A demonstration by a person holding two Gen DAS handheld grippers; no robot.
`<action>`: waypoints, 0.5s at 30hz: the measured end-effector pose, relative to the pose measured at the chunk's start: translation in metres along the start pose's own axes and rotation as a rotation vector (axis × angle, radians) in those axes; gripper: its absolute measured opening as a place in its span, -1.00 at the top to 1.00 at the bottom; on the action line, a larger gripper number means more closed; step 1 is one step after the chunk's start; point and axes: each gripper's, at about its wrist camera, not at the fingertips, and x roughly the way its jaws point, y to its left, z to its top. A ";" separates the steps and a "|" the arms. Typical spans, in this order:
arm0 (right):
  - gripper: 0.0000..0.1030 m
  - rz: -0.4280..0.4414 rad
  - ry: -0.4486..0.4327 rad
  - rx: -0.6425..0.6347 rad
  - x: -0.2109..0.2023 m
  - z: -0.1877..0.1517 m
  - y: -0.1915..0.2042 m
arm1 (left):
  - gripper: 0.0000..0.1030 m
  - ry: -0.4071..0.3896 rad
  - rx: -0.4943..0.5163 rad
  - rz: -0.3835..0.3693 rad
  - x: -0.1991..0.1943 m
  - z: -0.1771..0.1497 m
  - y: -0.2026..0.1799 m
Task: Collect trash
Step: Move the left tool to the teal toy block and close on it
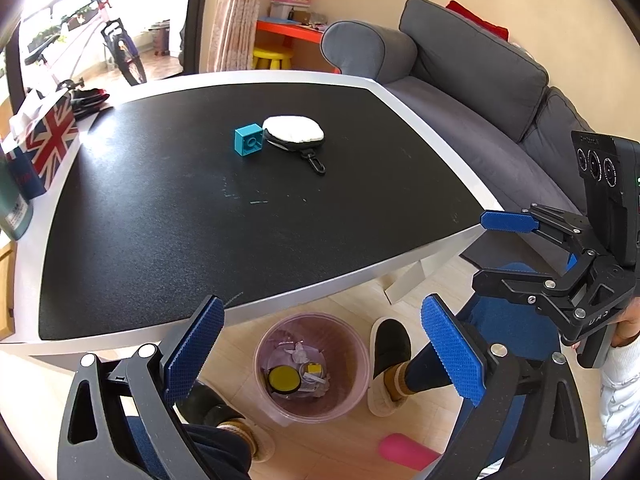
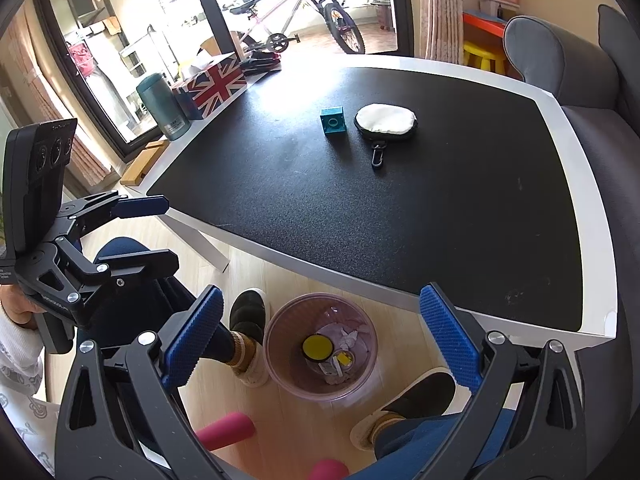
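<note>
A clear pinkish trash bin (image 1: 312, 364) stands on the floor below the table's near edge; it also shows in the right wrist view (image 2: 322, 346). It holds a yellow disc (image 2: 317, 347) and crumpled paper. My left gripper (image 1: 320, 356) is open and empty above the bin. My right gripper (image 2: 320, 344) is open and empty above the bin too, and shows at the right of the left wrist view (image 1: 486, 248). On the black table top (image 1: 240, 220) lie a teal block (image 1: 248, 141) and a white pouch with a clip (image 1: 294, 132).
A Union Jack tissue box (image 2: 212, 84) and a green bottle (image 2: 162, 106) stand at the table's left side. A grey sofa (image 1: 480, 92) runs along the right. The person's slippered feet (image 1: 390, 364) flank the bin. A bicycle (image 2: 300, 20) stands by the window.
</note>
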 end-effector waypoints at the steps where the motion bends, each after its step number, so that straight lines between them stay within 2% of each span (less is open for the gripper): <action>1: -0.89 -0.001 -0.001 0.002 0.000 0.001 -0.001 | -0.85 0.000 -0.002 0.004 0.001 0.002 0.002; 15: -0.91 -0.051 -0.033 0.020 0.003 0.050 -0.027 | -0.85 -0.033 -0.015 0.049 0.008 0.046 0.028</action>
